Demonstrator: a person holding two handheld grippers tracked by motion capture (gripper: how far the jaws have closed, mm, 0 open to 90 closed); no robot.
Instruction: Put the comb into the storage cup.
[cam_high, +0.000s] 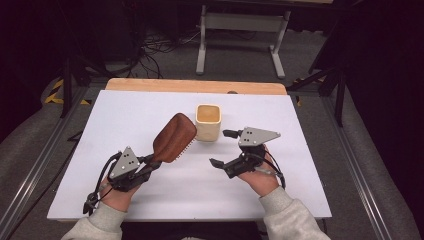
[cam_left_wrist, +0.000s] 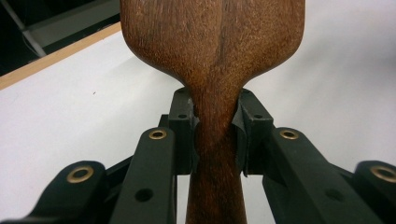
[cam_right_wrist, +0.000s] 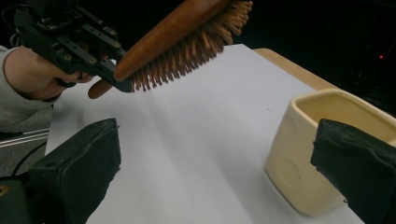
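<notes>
Left tongs (cam_left_wrist: 215, 140) clamp hairbrush (cam_left_wrist: 212, 42) neck.

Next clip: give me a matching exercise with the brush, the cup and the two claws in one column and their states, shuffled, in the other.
Things:
1. wooden hairbrush
2. cream cup
3. left claw
4. right claw

States:
A. open, holding nothing
B. upright on the white table, free of both claws
C. shut on a wooden handle
D. held above the table, bristles facing down

Pairs: 1-D, 2-B, 3-C, 4-A
</notes>
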